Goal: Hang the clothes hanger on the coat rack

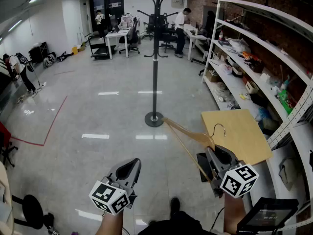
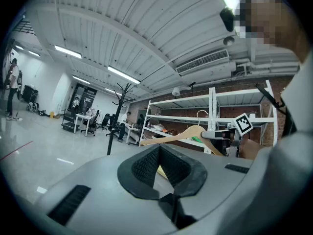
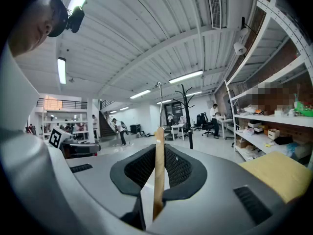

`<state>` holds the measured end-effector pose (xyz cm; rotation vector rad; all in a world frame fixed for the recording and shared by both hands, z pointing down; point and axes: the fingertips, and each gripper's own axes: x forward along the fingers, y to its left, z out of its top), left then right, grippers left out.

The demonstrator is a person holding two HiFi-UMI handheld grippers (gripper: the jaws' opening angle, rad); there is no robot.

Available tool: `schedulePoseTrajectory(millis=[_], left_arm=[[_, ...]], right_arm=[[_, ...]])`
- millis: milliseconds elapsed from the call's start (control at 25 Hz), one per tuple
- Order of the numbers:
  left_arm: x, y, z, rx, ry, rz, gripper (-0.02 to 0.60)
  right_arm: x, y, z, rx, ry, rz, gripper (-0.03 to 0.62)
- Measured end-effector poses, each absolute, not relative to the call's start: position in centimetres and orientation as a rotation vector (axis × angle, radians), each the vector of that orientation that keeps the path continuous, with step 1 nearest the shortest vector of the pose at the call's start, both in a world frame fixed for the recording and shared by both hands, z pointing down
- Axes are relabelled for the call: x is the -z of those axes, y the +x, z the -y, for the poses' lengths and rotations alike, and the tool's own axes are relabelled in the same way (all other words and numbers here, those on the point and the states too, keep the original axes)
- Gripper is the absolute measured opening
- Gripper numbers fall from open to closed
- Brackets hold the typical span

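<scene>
The right gripper [image 1: 218, 156] is clamped on the wooden clothes hanger [image 1: 188, 131], held low beside the shelving [image 1: 254, 48] and well apart from the black coat rack [image 1: 155, 58] out on the floor. The left gripper [image 1: 128, 169] has its jaws together on nothing. Each gripper's cube [image 1: 238, 180] carries black-and-white square markers.

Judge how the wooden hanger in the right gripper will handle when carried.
Probably stiff: the wooden hanger juts from the right gripper without sagging. Likely light: a thin open frame. It might pivot, since most of it sticks out to one side.
</scene>
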<state>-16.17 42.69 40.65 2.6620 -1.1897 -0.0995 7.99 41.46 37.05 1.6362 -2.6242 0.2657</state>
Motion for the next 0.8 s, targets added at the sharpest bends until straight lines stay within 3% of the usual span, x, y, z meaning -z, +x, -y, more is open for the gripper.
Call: schedulePoseTrajectory(millis=[800], left_arm=[[-37.5, -6.9, -21.7, 0.096, 2.701, 1.263, -0.002]], right_arm=[[-36.1, 14.1, -19.6, -0.229, 1.471, 2.777, 0.055]])
